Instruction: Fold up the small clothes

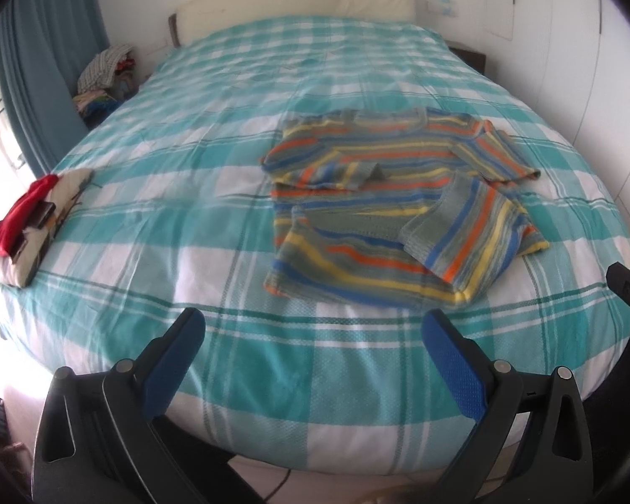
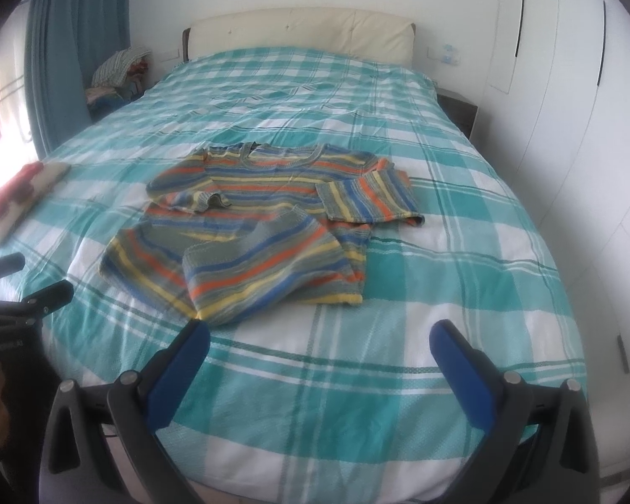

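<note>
A small striped sweater (image 1: pixel 382 193) in grey, orange, blue and yellow lies on the teal plaid bedspread (image 1: pixel 214 134). Its left sleeve is folded across the chest and its lower right corner is turned up over the body. It also shows in the right wrist view (image 2: pixel 273 218). My left gripper (image 1: pixel 315 327) is open and empty, above the bed's near edge, short of the sweater's hem. My right gripper (image 2: pixel 321 336) is open and empty, just short of the sweater's near corner. Part of the left gripper (image 2: pixel 25 290) shows at the right wrist view's left edge.
A folded pile of red and cream clothes (image 1: pixel 33 218) sits at the bed's left edge. More clothes (image 1: pixel 105 80) are heaped on a stand by the blue curtain (image 1: pixel 42 63). A cream headboard (image 1: pixel 298 0) is at the far end. White wardrobe doors (image 2: pixel 567 126) stand on the right.
</note>
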